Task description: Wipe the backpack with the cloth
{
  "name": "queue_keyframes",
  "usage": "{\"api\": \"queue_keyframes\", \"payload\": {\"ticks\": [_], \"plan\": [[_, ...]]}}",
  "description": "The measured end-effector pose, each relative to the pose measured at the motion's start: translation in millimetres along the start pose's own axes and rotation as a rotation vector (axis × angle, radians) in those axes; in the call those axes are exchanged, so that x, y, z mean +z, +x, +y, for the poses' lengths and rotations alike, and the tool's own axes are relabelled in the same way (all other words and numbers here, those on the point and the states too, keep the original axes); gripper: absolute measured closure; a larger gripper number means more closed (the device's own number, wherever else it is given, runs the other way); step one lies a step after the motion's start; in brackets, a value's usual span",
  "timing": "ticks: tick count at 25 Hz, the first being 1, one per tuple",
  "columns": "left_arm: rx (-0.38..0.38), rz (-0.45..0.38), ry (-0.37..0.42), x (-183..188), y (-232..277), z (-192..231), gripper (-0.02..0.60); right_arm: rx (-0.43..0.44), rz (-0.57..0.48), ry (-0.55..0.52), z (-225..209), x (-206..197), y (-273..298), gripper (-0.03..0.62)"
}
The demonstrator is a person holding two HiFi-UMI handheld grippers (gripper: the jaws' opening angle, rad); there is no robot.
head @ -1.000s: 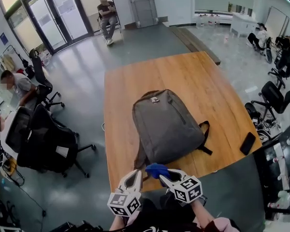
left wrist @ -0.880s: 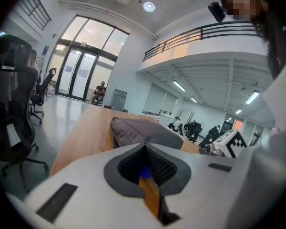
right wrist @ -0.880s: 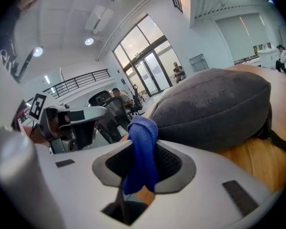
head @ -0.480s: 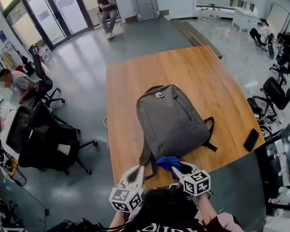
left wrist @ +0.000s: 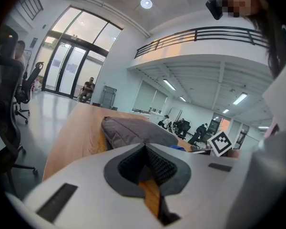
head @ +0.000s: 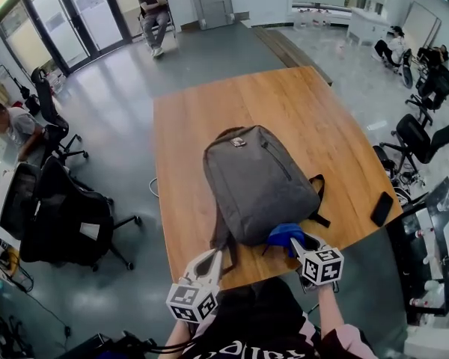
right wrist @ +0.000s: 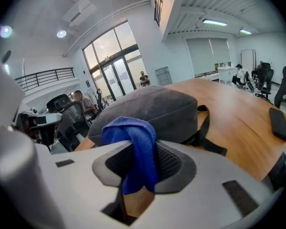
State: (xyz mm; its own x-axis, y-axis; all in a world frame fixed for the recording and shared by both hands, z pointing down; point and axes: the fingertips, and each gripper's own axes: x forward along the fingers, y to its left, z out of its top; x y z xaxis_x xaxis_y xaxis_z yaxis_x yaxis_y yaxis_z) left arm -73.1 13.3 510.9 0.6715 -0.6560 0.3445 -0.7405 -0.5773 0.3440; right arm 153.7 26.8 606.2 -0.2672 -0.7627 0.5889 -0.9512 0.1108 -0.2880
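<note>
Grey backpack (head: 258,185) is seen in the head view flat on the table (head: 187,126), with the blue cloth (head: 283,235) at its near edge. In the left gripper view, the left gripper (left wrist: 145,148) is pressed together, empty. In the right gripper view, the cloth is pinched by the right gripper (right wrist: 139,151); long overlapping strokes are advised.

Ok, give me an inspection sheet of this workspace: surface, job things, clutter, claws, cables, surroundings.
Surface: wooden table, no stains visible.
Job's things: grey backpack lying flat mid-table; blue cloth at its near end, whether it touches the backpack cannot be told.
Clutter: black phone near the table's right edge.
Claws: left claw shut and empty, by the near table edge; right claw shut on the cloth.
Cables: nothing seen on the table.
Surroundings: office chairs on the left, glass doors beyond, people seated around the room.
</note>
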Motion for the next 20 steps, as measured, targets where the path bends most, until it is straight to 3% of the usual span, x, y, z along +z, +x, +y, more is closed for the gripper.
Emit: {"api": "queue_keyframes", "payload": {"ticks": [13, 20], "plan": [[0.145, -0.077, -0.050, 36, 54, 15, 0.583, -0.115, 0.014, 0.039, -131, 28, -18, 0.473], [0.229, -0.083, -0.065, 36, 75, 13, 0.583, -0.037, 0.027, -0.012, -167, 40, -21, 0.473]]}}
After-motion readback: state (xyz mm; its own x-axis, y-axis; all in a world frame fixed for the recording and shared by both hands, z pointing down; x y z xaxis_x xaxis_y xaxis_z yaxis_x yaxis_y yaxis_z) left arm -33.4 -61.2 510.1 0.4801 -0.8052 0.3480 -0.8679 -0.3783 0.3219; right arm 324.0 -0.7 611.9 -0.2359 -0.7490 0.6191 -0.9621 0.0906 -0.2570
